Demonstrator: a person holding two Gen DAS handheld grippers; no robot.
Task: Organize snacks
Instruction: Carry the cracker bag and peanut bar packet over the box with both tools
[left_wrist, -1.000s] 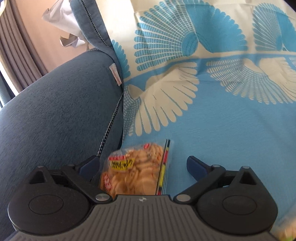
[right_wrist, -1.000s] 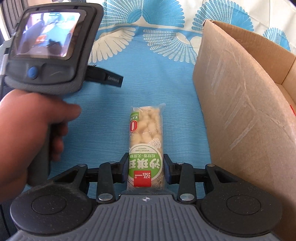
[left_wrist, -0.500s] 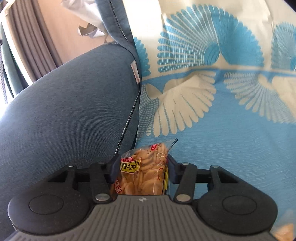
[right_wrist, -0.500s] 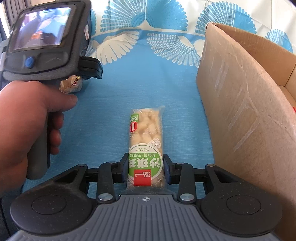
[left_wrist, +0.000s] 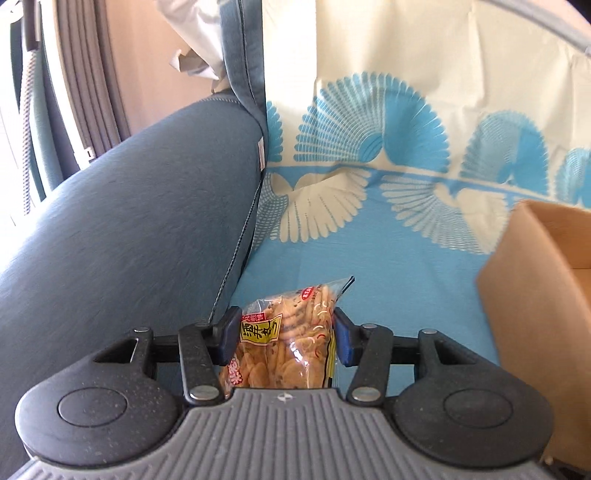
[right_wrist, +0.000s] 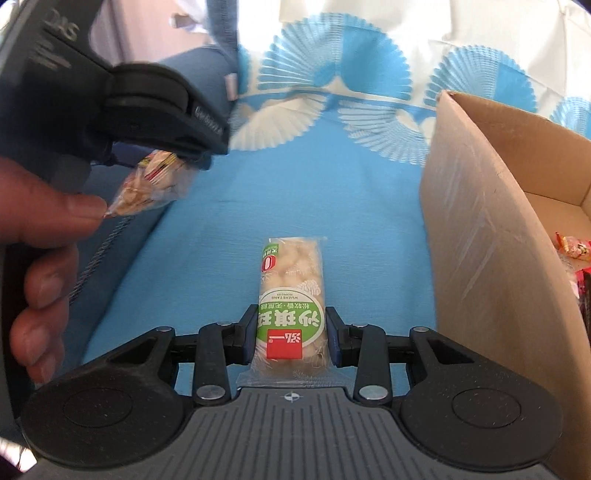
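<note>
Left gripper (left_wrist: 282, 338) is pinching a clear crinkly bag of orange crackers (left_wrist: 284, 343); right gripper (right_wrist: 291, 338) is clamping a green-labelled clear-wrapped puffed snack bar (right_wrist: 291, 310) beside the brown cardboard box (right_wrist: 476, 229).

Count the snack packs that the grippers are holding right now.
2. The cracker bag is clamped in the left gripper; the green-label bar is clamped in the right gripper. More snacks lie in the box.
</note>
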